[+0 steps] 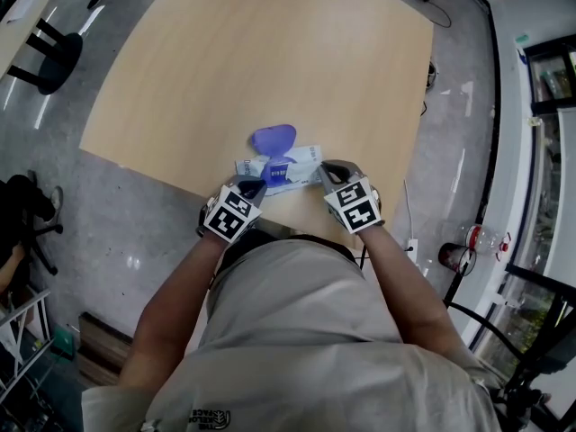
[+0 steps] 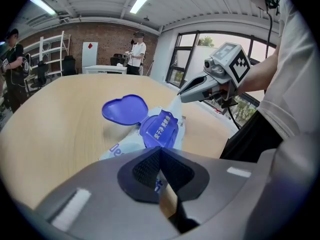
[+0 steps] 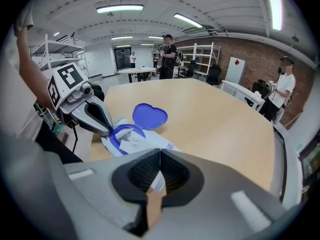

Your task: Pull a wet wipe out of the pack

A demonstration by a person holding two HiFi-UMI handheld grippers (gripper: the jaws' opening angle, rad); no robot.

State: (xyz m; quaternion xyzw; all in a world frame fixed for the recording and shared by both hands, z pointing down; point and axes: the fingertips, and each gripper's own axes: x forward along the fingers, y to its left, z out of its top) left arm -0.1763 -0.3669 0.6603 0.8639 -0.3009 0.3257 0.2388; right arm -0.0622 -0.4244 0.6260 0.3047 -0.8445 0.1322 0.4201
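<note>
Wet wipe point(image 2: 173, 108) clamped in right fingers point(image 2: 192, 91), left fingers point(image 3: 97, 116) clamping the pack point(image 1: 279, 171), lid point(image 1: 273, 138) open on table point(image 1: 270, 52).

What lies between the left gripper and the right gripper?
The wet wipe pack, with its blue lid flipped open. The head view shows it.
</note>
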